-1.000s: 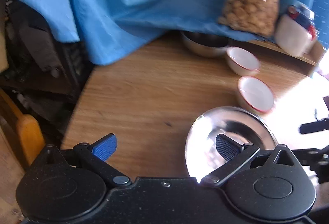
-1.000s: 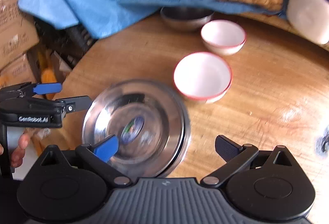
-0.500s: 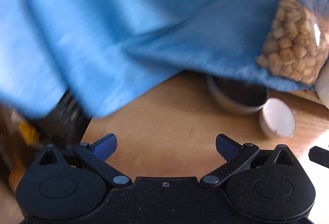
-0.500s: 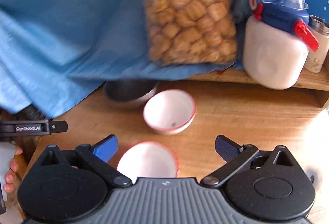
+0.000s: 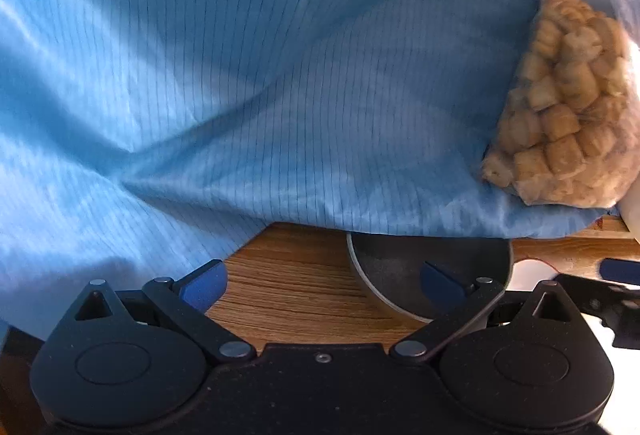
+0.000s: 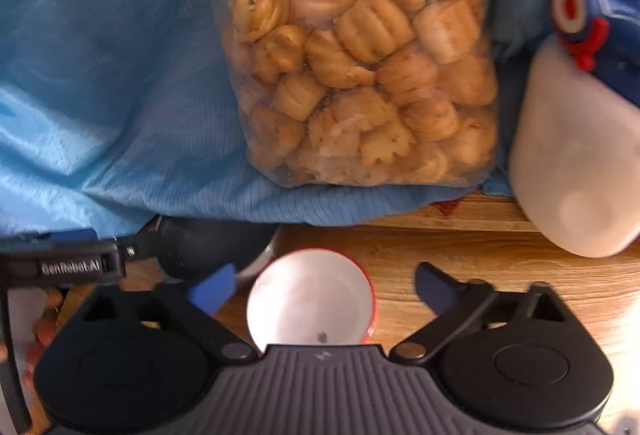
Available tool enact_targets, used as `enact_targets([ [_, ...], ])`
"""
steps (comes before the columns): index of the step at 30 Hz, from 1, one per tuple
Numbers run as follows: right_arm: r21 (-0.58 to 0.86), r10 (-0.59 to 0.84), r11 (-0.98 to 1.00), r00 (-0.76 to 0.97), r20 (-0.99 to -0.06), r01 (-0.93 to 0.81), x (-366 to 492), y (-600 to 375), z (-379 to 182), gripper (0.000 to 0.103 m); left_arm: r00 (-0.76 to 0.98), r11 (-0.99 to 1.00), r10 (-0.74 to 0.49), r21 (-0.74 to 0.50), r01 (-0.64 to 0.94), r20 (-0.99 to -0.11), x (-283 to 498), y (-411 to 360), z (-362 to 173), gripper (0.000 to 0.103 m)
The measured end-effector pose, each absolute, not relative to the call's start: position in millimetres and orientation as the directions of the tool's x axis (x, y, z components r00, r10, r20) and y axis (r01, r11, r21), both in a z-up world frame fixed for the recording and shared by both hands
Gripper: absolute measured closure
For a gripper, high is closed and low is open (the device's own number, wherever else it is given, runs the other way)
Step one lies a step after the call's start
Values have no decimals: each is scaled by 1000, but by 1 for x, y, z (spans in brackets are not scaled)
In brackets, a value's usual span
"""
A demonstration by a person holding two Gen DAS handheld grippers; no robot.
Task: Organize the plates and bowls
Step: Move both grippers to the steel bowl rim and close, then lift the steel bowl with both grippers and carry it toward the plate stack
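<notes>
My left gripper is open over the wooden table. A steel bowl sits half under a blue cloth; its left rim lies between my fingers, and the right pad is over its inside. My right gripper has its jaws closing around a small white bowl with a red rim. Both pads stand clear of the bowl's sides. In the right wrist view the steel bowl is just left of the white bowl, with the left gripper reaching to it.
The blue cloth hangs low over the back of the table. A clear bag of cookies leans on it. A white jug with a blue and red lid stands at the right. A hand shows at the left edge.
Both grippers moved forward to the back of the table. The big steel plate and the nearer white bowl dropped out of view. The right jaws narrowed around the far white bowl.
</notes>
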State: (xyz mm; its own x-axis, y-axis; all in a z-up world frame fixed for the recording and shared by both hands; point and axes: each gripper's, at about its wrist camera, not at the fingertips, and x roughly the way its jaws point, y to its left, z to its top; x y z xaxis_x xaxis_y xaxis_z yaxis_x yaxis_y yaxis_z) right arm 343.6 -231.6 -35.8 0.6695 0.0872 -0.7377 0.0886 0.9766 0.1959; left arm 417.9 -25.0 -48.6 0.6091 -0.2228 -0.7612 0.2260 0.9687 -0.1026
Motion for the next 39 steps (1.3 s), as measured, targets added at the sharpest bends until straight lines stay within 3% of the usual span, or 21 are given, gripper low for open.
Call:
enact_targets([
  [3,186,96,980,666,-740,66,353,-218,-44,20,610,968,-242,-142,208,-754,421,-18,-55,1],
  [10,153,109,988,667,-737,8,371,-195,-54,42,588,963,-267,-182,200,-763,426,-14,-62,4],
  [14,135,107,991,677,-728,-10,379,-185,-55,56,578,960,-273,-184,210,-769,428,-15,-68,21],
  [21,136,119,990,650,-751,-24,401,-177,-62,64,520,922,-381,-274,273,-764,439,-14,-79,65],
  [23,130,112,991,653,-749,-21,400,-177,-61,76,506,909,-409,-294,295,-759,441,-14,-80,78],
  [25,140,114,990,648,-753,-12,399,-175,-62,86,501,916,-394,-282,286,-771,441,-13,-81,79],
  [39,206,223,973,644,-732,-102,353,-135,-65,86,514,930,-363,-268,253,-777,385,36,-68,84],
])
